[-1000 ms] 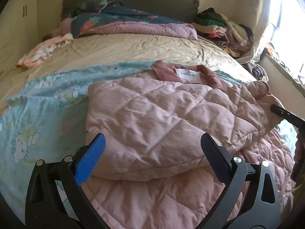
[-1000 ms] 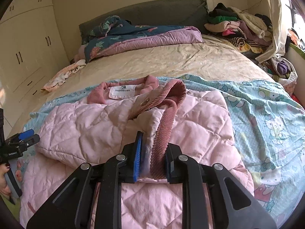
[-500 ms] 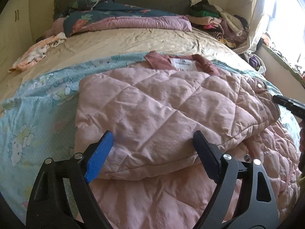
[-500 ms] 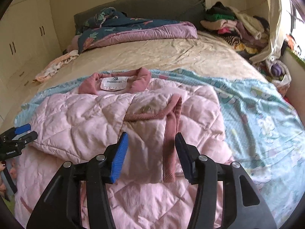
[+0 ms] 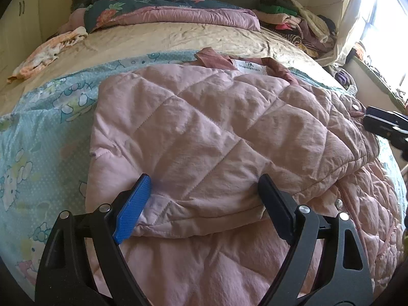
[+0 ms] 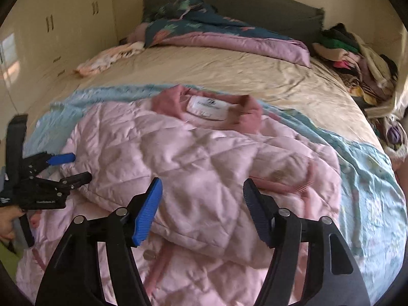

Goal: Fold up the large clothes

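Observation:
A pink quilted jacket lies on the bed, both sleeves folded across its body, its darker pink collar with a white label at the far end. My left gripper is open and empty, its jaws either side of the folded sleeve's near edge. In the right wrist view the jacket fills the middle, with the ribbed cuff lying flat on it. My right gripper is open and empty just above the jacket. The left gripper shows at the left there, held by a hand.
The jacket rests on a light blue cartoon-print blanket over a beige sheet. A folded purple and floral duvet lies at the headboard. A pile of clothes sits at the far right corner. White wardrobes stand left.
My right gripper opened and let go of the ribbed cuff, which now lies flat on the jacket, then drew back. My left gripper moved closer to the folded sleeve's edge.

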`<move>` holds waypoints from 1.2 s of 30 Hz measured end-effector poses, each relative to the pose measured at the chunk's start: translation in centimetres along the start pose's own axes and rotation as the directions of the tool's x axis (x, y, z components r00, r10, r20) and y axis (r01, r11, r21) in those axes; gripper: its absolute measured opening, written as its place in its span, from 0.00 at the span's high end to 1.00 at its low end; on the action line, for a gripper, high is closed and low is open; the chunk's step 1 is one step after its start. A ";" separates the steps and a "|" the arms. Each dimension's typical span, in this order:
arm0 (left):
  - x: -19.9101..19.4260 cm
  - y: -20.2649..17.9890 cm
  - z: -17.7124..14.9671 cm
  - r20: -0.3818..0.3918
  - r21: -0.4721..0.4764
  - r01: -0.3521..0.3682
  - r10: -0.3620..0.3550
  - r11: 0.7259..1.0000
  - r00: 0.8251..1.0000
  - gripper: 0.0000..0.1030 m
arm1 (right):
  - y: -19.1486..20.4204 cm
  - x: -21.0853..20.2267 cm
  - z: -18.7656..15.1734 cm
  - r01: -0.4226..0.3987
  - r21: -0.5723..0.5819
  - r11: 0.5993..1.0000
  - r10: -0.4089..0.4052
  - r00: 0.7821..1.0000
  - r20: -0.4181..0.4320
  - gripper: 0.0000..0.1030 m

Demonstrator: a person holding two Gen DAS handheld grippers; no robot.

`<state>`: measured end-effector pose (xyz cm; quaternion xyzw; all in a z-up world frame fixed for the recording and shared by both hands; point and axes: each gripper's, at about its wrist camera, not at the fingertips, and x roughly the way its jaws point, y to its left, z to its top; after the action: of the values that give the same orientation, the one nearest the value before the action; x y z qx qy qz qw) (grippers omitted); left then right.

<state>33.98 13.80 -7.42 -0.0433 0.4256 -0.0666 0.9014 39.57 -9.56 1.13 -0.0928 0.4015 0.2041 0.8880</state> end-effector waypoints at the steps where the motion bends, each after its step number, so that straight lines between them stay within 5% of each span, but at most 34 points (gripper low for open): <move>1: 0.0 0.0 0.0 -0.001 0.000 0.000 0.000 1.000 1.000 0.24 | 0.2 0.5 0.0 -0.002 -0.003 1.000 0.002 1.000 -0.013 0.37; 4: 0.0 0.0 0.0 0.000 -0.001 0.001 -0.001 1.000 1.000 0.24 | 0.6 4.1 -0.5 -0.014 -0.008 1.000 0.013 0.989 -0.146 0.34; 7: 0.1 -0.2 0.0 -0.002 0.003 -0.002 0.002 1.000 1.000 0.24 | 0.7 5.9 -1.4 0.000 -0.019 1.000 -0.003 0.986 -0.166 0.31; 25: -0.9 -1.0 0.0 -0.002 0.007 -0.011 0.011 1.000 1.000 0.24 | 0.7 5.7 -3.2 0.032 0.047 0.998 -0.029 0.997 -0.069 0.29; 36: -2.7 -1.7 0.6 0.010 -0.024 0.011 -0.010 1.000 1.000 0.09 | 0.7 2.0 -3.1 -0.013 0.103 0.995 0.013 1.000 0.002 0.06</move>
<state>32.59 12.58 -4.80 -0.0567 0.4217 -0.0660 0.9026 38.36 -9.38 -2.46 -0.0441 0.4117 0.1890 0.8904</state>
